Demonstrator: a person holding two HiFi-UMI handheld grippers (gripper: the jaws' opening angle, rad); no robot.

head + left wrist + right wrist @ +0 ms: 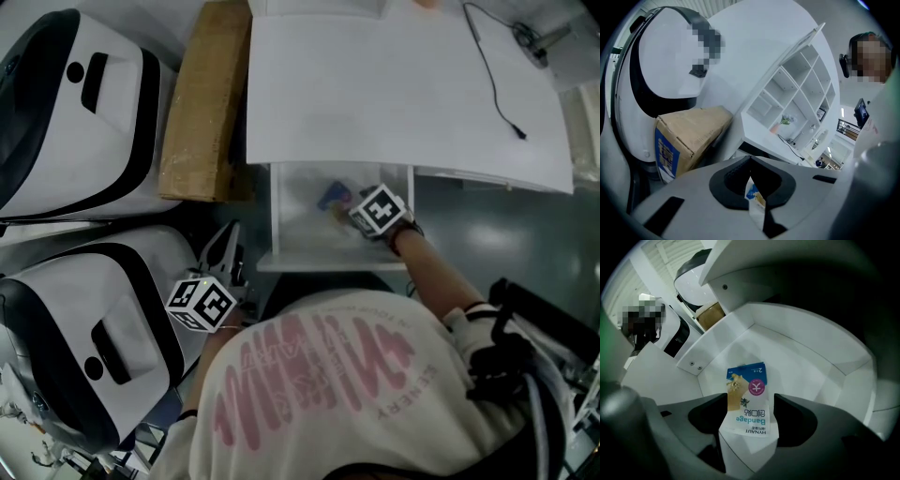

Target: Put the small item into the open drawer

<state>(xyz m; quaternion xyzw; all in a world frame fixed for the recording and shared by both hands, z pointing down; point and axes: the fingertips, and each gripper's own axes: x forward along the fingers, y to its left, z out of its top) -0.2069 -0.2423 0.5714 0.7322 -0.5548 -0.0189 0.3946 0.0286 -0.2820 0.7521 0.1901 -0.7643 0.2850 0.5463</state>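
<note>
- Right hand-held gripper (749, 408): released. Jaws stand wide apart, pointing steeply down into the open drawer (806, 357).
- Bandage packet (746, 397): inside the drawer, between the open jaws, in the lower centre of the right gripper view. A gap shows between the packet and the jaw at its right. Its blue end points toward the drawer's back corner. Print reads "Bandage", upside down. Cannot tell whether it lies flat on the drawer floor.
- Head view: the drawer is pulled out from under the white desk (375, 84) at centre frame. The packet shows as a blue patch just left of the right gripper's marker cube.
- Left hand-held gripper (754, 187): clenched on a second packet (753, 194), a thin slip with blue and yellow print pinched edge-on between the closed jaws. It is held at lower left of the head view, well apart from the drawer.
- Surroundings: cardboard box (202, 103) just left of the desk; white shell (75, 103) with black trim at upper left; black cable (492, 80) on the desk top, upper right.
</note>
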